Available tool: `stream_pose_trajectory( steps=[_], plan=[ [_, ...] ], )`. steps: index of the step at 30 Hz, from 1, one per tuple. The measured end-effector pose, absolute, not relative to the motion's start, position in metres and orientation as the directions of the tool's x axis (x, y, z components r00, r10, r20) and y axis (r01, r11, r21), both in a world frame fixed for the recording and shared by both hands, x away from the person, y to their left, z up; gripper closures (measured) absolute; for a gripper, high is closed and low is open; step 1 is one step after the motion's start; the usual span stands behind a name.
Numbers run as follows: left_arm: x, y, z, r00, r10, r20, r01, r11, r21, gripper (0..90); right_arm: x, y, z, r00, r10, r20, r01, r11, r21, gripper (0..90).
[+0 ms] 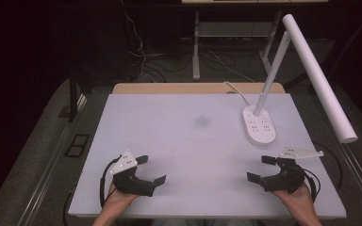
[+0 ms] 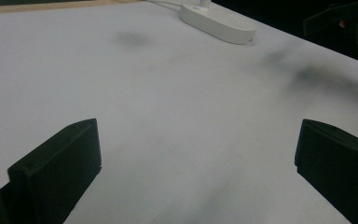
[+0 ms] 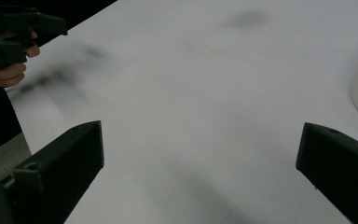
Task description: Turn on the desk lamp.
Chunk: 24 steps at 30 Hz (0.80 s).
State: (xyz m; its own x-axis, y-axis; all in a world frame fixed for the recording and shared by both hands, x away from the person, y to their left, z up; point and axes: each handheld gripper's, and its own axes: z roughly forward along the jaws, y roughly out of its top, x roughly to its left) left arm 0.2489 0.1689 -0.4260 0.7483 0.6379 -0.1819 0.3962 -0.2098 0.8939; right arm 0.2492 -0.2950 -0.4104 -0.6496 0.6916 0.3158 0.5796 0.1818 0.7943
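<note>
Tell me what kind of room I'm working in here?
Probably a dim lab or recording workstation: a bare white table with a white desk lamp on it, loose cables on the floor behind, and another desk's legs beyond.

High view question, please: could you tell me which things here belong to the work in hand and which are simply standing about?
In hand:
- left gripper, jaws open, nothing between them
- right gripper, jaws open, nothing between them

Standing about:
- white desk lamp at the table's far right
- white table with a faint dark smudge
</note>
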Motion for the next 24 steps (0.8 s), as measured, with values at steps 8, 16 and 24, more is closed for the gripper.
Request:
stream_pose_trajectory(
  steps=[8,16,24],
  plan=[
    [0.2487,0.169,-0.4258,0.751,0.635,-0.181,0.394,-0.212,0.894,0.0,0.2483,-0.2959,-0.4102,-0.647,0.692,0.321,0.585,0.181,0.791,0.4],
    [0.2483,0.1692,-0.4254,0.75,0.636,-0.181,0.395,-0.212,0.894,0.0,0.2475,-0.297,-0.4104,-0.648,0.689,0.325,0.589,0.182,0.788,0.4],
    [0.2479,0.1692,-0.4252,0.75,0.637,-0.179,0.394,-0.213,0.894,0.0,0.2484,-0.2971,-0.4107,-0.645,0.689,0.33,0.597,0.184,0.781,0.4]
  ],
)
